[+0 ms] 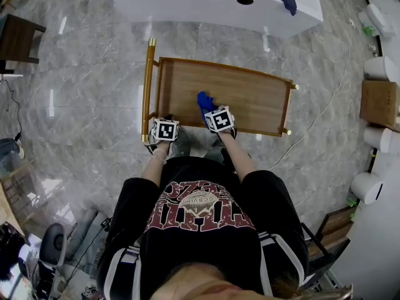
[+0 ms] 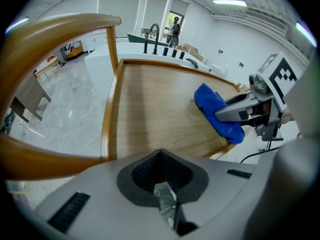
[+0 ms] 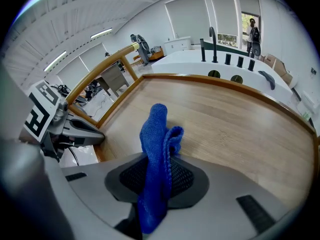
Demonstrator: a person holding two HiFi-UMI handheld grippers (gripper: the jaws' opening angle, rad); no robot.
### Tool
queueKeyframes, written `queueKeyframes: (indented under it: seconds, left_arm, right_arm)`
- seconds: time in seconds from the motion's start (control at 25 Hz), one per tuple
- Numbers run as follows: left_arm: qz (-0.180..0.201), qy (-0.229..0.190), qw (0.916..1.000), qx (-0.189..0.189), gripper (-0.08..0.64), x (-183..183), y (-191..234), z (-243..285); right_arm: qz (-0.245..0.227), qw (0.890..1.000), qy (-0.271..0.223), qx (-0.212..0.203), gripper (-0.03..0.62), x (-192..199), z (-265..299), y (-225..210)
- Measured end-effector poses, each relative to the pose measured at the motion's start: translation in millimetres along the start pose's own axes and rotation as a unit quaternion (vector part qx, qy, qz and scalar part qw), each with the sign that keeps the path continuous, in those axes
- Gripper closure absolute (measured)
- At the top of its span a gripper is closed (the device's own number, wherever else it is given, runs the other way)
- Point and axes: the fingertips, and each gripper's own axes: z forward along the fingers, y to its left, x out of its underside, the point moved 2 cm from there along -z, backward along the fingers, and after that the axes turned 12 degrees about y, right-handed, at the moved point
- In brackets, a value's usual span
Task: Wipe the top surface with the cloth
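The top surface [image 1: 256,99] is the wooden tray of a small trolley with a raised rim and a curved wooden handle [image 1: 148,83] at its left end. A blue cloth [image 1: 204,100] rests on the wood near the front edge, and my right gripper [image 1: 210,109] is shut on it. In the right gripper view the cloth [image 3: 158,149] stands bunched up between the jaws over the wooden top [image 3: 230,124]. My left gripper [image 1: 164,122] sits at the front left corner beside the handle [image 2: 55,34], jaws closed with nothing in them. The left gripper view shows the cloth [image 2: 218,115] to its right.
A white counter [image 1: 187,2] with a faucet and round holes stands beyond the trolley, with a dark blue item [image 1: 287,2] on it. A dark side table [image 1: 19,36] is far left. A cardboard box [image 1: 379,102] and white cylinders are at right. A cable runs across the floor.
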Motion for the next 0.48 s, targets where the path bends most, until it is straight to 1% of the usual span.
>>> queueKeyframes:
  seconds: [0.2,0.32,0.48]
  left_arm:
    - [0.003,0.000,1.0000,-0.002,0.511,1.1,1.0,0.9]
    - [0.003,-0.008,1.0000,0.004,0.511,-2.6,-1.7,-3.6]
    - [0.006,-0.006,1.0000,0.000,0.512,-0.8,0.0,0.1]
  right_arm:
    - [-0.006,1.000,0.000,-0.006,0.495,-5.7,3.9,10.0]
    - [-0.018,1.000,0.000,-0.012,0.495,-10.9,7.1,17.9]
    - [-0.031,0.999,0.003,-0.016,0.495,-17.6,12.4,26.7]
